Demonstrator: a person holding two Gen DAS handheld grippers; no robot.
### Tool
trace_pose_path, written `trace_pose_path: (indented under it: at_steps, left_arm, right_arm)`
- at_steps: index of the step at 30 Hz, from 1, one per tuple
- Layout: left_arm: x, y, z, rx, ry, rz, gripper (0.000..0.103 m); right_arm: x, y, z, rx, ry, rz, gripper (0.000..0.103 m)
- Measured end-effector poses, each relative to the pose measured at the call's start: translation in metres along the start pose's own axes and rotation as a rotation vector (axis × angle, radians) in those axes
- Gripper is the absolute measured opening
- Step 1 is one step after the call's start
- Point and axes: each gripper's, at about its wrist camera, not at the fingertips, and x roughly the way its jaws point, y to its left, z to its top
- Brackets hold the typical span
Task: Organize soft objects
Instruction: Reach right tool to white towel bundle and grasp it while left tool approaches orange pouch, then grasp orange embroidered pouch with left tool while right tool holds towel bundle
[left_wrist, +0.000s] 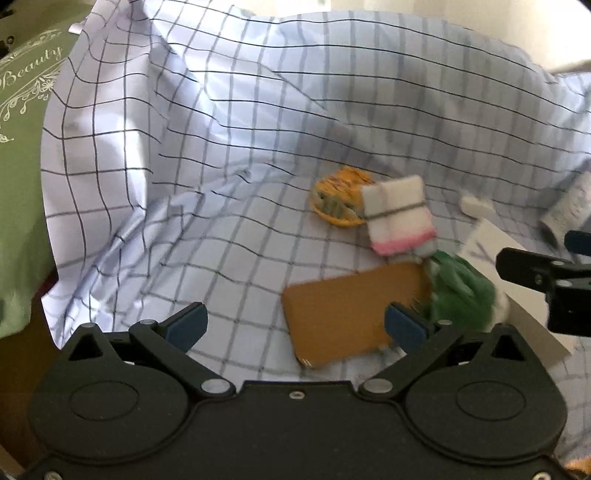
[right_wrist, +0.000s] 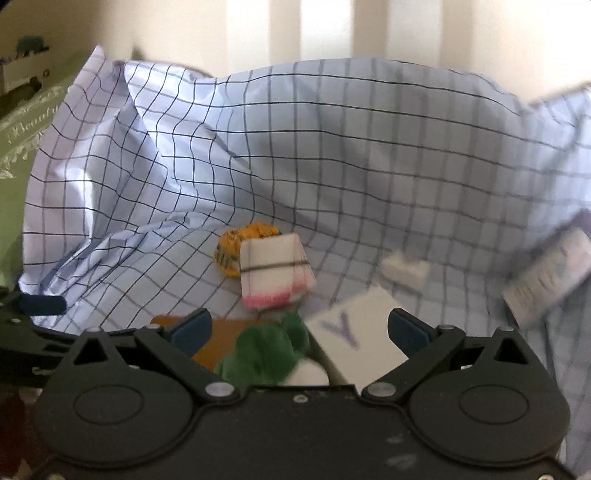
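On the checked sheet lie a folded white cloth with a pink edge, bound by a band (left_wrist: 397, 214) (right_wrist: 275, 273), an orange woven ball (left_wrist: 338, 199) (right_wrist: 240, 240) just behind it, and a green plush toy (left_wrist: 461, 291) (right_wrist: 266, 350). A brown card (left_wrist: 351, 314) (right_wrist: 218, 343) lies left of the toy, a white card marked "Y" (left_wrist: 491, 258) (right_wrist: 356, 332) to its right. My left gripper (left_wrist: 295, 325) is open and empty over the brown card. My right gripper (right_wrist: 299, 332) is open and empty, with the toy and white card between its fingers.
The blue-checked sheet (left_wrist: 221, 129) (right_wrist: 332, 147) rises in folds at the back. A small white block (left_wrist: 476, 206) (right_wrist: 404, 269) and a printed packet (left_wrist: 569, 206) (right_wrist: 550, 273) lie at the right. A green "Beauty" fabric (left_wrist: 22, 147) hangs at the left.
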Motion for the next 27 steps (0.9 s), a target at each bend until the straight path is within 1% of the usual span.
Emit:
trace_pose_path:
  at_steps: [4,11,15,18,22,24,25,27]
  left_arm:
    - [0.018,0.014,0.011,-0.031,0.005,0.034,0.099]
    - [0.044,0.032,0.017,-0.061,0.035,0.07,0.099]
    - [0.056,0.038,0.017,-0.065,0.052,0.074,0.099]
    - [0.061,0.039,0.017,-0.063,0.061,0.073,0.099]
    - [0.067,0.039,0.019,-0.046,0.062,0.073,0.099]
    - [0.068,0.039,0.021,-0.041,0.058,0.072,0.099]
    - [0.069,0.039,0.023,-0.038,0.055,0.07,0.099]
    - [0.07,0.038,0.025,-0.032,0.048,0.068,0.099]
  right_arm:
    - [0.044,0.01,0.018,-0.056,0.026,-0.004,0.102]
    - [0.109,0.027,0.028,-0.1,0.092,0.0,0.102]
    - [0.135,0.037,0.031,-0.125,0.118,-0.02,0.102]
    - [0.149,0.042,0.035,-0.124,0.143,-0.02,0.102]
    - [0.159,0.044,0.043,-0.115,0.191,-0.038,0.101]
    - [0.165,0.043,0.043,-0.115,0.223,-0.042,0.093]
    - [0.167,0.041,0.042,-0.113,0.242,-0.035,0.082]
    - [0.168,0.038,0.04,-0.094,0.26,-0.016,0.081]
